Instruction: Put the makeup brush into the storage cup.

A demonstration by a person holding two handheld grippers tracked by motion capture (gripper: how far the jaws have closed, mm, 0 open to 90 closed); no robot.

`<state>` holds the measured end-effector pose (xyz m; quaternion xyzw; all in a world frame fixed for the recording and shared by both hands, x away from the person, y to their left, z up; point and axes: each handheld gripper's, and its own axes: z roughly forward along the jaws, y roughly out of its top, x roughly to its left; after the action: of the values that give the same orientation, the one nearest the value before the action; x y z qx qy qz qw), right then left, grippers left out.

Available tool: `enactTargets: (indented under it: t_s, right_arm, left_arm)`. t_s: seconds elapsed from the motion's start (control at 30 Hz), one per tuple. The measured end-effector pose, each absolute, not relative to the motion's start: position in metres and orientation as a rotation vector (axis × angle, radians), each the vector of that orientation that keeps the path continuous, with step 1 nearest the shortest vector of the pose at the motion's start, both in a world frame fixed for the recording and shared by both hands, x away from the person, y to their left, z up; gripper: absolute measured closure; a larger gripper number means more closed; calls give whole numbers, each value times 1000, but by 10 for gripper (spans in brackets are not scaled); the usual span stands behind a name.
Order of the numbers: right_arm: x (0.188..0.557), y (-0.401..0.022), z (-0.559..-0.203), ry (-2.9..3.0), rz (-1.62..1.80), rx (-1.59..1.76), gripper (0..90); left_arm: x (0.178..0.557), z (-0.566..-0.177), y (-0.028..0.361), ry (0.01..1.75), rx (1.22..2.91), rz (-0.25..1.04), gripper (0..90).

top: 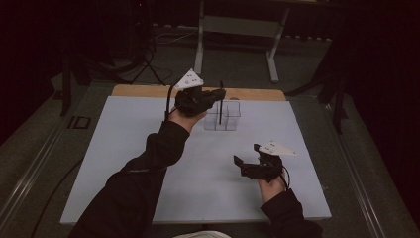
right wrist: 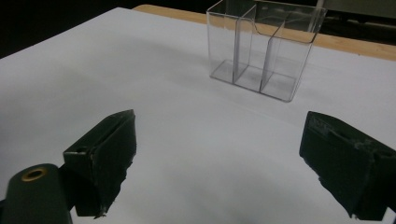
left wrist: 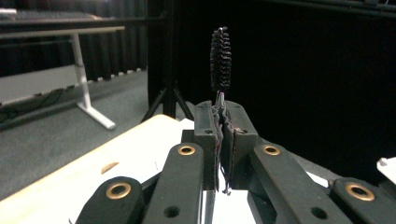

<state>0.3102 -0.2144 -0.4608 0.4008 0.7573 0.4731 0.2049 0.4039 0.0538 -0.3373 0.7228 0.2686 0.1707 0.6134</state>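
Black bristle brush (left wrist: 220, 59) clamped upright in your left gripper (top: 214, 95), raised over clear divided organizer (top: 224, 115) on worktop (top: 124, 148), likely lined up for drop-in. Your right gripper (top: 247, 157) hung wide, empty, nearer you.

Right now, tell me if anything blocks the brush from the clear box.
Nothing visible does. The left gripper holds the brush upright above the clear box, whose open compartments look empty; the right gripper sits well aside.

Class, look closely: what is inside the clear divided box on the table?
Nothing shows inside the clear divided box: through its walls only the white table is seen. In the high view the left gripper, holding a black brush, covers part of its top.
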Motion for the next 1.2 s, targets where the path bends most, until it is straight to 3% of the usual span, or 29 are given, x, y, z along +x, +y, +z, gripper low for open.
enactTargets:
  t_s: [0.6,1.2]
  right_arm:
    - [309,-212,-462,2099,1315,1086,109]
    - [308,-211,-462,2115,1321,1075,112]
  left_arm:
    - [441,-318,59,615,1652,490,867]
    - [475,-333,63,658,1631,544,867]
